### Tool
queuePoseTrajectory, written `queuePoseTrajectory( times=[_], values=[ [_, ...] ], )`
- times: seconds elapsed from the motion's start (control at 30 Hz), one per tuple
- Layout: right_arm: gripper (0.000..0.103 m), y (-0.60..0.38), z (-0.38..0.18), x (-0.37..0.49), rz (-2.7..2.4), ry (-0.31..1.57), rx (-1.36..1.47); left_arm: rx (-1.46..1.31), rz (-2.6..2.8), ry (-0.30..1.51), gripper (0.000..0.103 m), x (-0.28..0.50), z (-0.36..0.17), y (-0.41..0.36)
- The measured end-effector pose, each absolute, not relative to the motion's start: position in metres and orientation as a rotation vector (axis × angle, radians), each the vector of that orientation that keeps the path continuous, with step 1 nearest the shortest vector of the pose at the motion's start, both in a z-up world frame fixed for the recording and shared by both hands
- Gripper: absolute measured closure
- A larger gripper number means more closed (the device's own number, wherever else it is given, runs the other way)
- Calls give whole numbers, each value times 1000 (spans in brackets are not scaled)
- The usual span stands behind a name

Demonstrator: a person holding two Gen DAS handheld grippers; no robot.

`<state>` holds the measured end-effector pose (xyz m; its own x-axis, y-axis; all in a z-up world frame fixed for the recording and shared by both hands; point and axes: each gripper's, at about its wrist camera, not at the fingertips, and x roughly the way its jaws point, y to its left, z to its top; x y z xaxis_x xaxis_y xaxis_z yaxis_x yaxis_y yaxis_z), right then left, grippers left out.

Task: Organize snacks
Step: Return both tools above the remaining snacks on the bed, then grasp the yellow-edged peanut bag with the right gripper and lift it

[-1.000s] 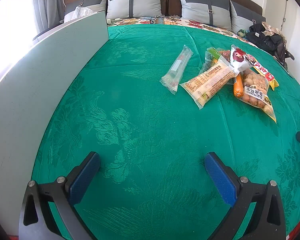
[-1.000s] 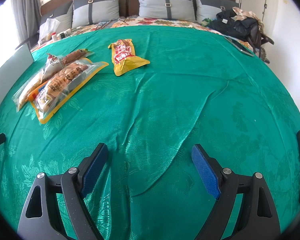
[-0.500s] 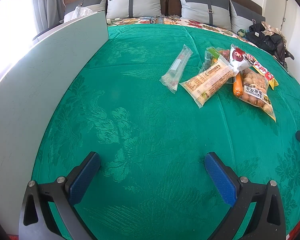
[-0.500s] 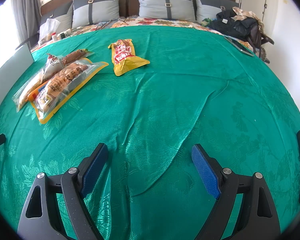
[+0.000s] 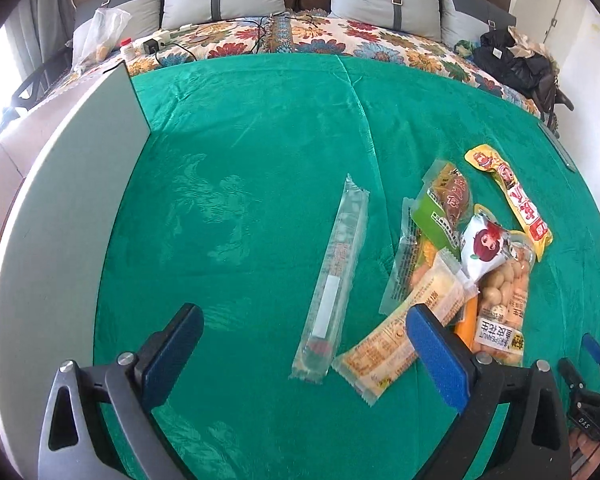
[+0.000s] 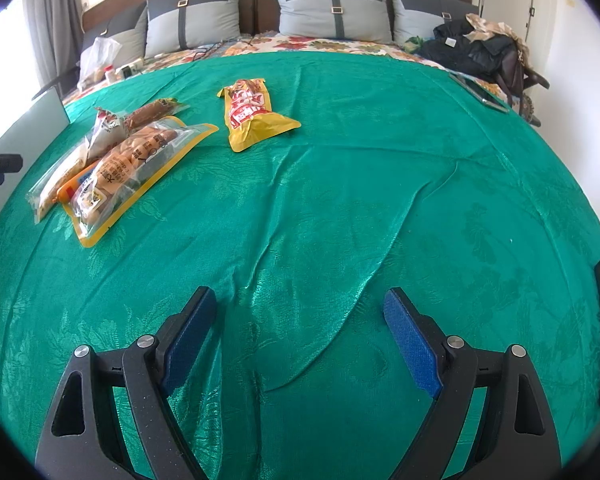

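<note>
Approach to the first snack; nothing is gripped yet.

The left gripper point(image 5: 300, 354) is held wide, its jaws having just been closing slightly, with the lower end of the clear sleeve point(image 5: 334, 280) framed between the pads but untouched. The bread pack point(image 5: 404, 332) lies just beside the sleeve, overlapped by the snack pile point(image 5: 476, 256). The right gripper point(image 6: 298, 338) is held wide over bare green cloth point(image 6: 380, 180), empty, well apart from the yellow pouch point(image 6: 252, 114). Next, a descent and closure on the sleeve are probably required. "PEANUT" is legible on the peanut bag point(image 5: 500, 308); other print is unreadable.
</note>
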<state>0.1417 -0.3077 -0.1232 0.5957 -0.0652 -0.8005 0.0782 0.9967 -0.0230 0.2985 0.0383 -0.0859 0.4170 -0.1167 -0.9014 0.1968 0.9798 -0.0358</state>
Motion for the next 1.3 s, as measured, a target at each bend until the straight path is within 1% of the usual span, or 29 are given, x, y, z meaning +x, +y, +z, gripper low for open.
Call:
queuePoseTrajectory(
  times=[0.07, 0.1, 0.13, 0.2, 0.23, 0.27, 0.4, 0.6, 0.7, 0.73, 0.77, 0.8, 0.83, 0.9, 0.97, 1.0, 1.3],
  values=[
    [15, -308, -123, 142, -83, 929, 15, 128, -167, 1160, 23, 315, -102, 29],
    [15, -308, -123, 142, -83, 929, 15, 130, -153, 1178, 27, 321, -109, 27],
    [14, -308, -123, 142, -83, 929, 15, 118, -147, 1196, 33, 325, -116, 26],
    [14, -307, -123, 142, -83, 929, 16, 81, -152, 1162, 45, 325, -115, 28],
    [14, -307, -123, 142, -83, 929, 16, 76, -145, 1148, 60, 324, -114, 30],
    [14, -307, -123, 142, -83, 928, 16, 63, -145, 1138, 82, 321, -113, 32],
    [14, -308, -123, 142, -84, 929, 16, 1, -114, 1137, 84, 301, -112, 55],
    [14, -308, -123, 142, -83, 929, 16, -44, -88, 1139, 84, 227, -112, 95],
    [14, -308, -123, 142, -83, 929, 16, -32, -68, 1116, 81, 200, -112, 103],
    [14, -308, -123, 142, -83, 929, 16, -32, -66, 1104, 71, 196, -113, 104],
    [14, -308, -123, 142, -83, 929, 16, -35, -64, 1093, 49, 195, -113, 104],
    [14, -308, -123, 142, -83, 929, 15, -34, -52, 1088, 35, 195, -115, 103],
    [14, -308, -123, 142, -83, 929, 16, -31, -34, 1084, 17, 196, -118, 104],
    [14, -308, -123, 142, -84, 929, 16, 5, -9, 1050, 13, 197, -125, 101],
    [14, -308, -123, 142, -83, 929, 17, 19, 11, 1016, 1, 197, -130, 101],
    [14, -308, -123, 142, -83, 929, 17, -3, 22, 1011, 0, 198, -131, 104],
    [13, -307, -123, 143, -87, 937, 13, -12, 49, 958, 0, 200, -134, 107]
  ],
)
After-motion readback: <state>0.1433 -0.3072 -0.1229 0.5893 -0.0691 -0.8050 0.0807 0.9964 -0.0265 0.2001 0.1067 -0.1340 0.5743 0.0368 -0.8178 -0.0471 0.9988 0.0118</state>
